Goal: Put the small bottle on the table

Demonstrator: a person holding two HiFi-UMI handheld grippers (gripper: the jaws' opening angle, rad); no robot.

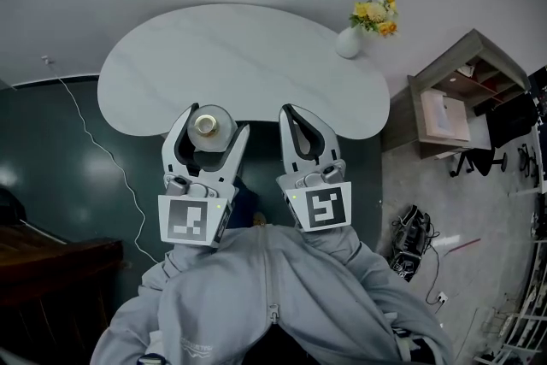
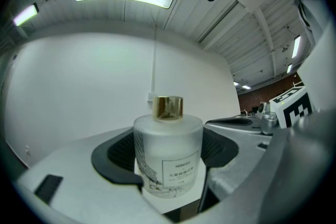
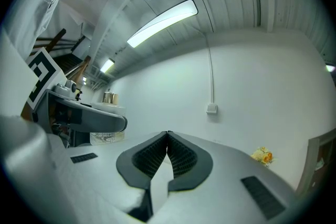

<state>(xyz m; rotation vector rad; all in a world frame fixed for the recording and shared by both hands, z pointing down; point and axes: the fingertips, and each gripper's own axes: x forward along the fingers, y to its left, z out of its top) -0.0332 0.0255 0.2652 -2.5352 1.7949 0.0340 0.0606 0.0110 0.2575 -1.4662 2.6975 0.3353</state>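
Observation:
A small frosted white bottle (image 2: pixel 168 157) with a gold cap stands upright between the dark pads of my left gripper (image 2: pixel 167 152), which is shut on it. Seen from the head view, the bottle (image 1: pixel 208 126) is held in the left gripper (image 1: pixel 208 122) at the near edge of the white oval table (image 1: pixel 248 55). Beside it my right gripper (image 1: pixel 291 117) is shut with nothing in it, its tips touching (image 3: pixel 168 136). The right gripper view also catches the bottle (image 3: pixel 108 136) at its left, partly hidden behind the left gripper's jaw.
A white vase with yellow flowers (image 1: pixel 352 37) stands at the table's far right edge. A wooden shelf unit (image 1: pixel 453 98) and an office chair (image 1: pixel 496 132) are to the right. A white cable (image 1: pixel 94 145) runs across the dark floor at the left.

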